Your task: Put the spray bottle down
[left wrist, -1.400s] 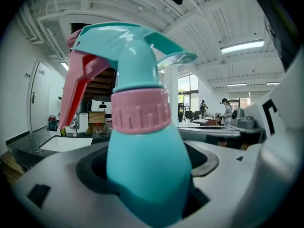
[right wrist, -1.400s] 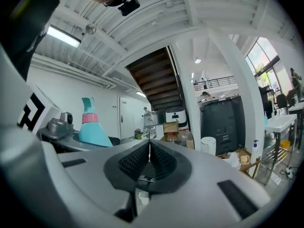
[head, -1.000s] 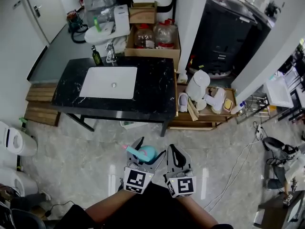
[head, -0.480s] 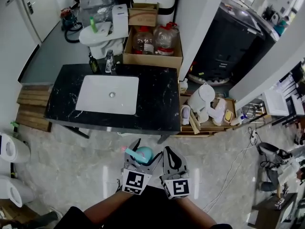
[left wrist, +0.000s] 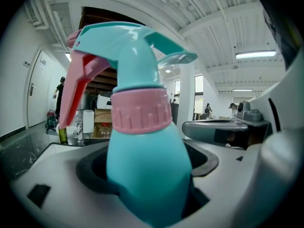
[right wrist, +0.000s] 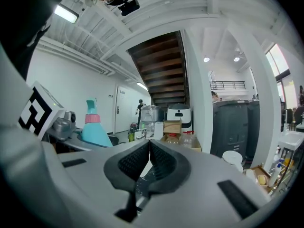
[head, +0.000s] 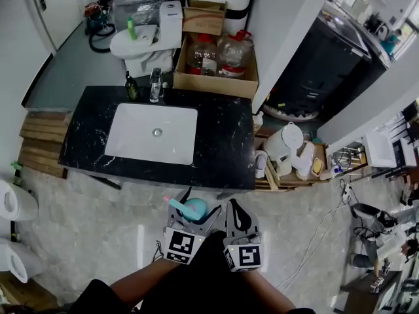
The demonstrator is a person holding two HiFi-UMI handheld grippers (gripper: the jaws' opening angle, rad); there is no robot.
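Left gripper (head: 196,207): clamped round the belly of the teal spray bottle (left wrist: 145,175), held upright with its pink collar and trigger above the jaws.
Right gripper (right wrist: 149,144): pressed together, nothing between the pads.
Bottle's place: in the air over the floor, just short of the near edge of the black counter (head: 226,146), well apart from the sink (head: 152,133).
Base: hidden below the jaws, probably resting on nothing.
Done: none of the set-down yet.
Left: reach a surface, likely the counter, then lower and release.
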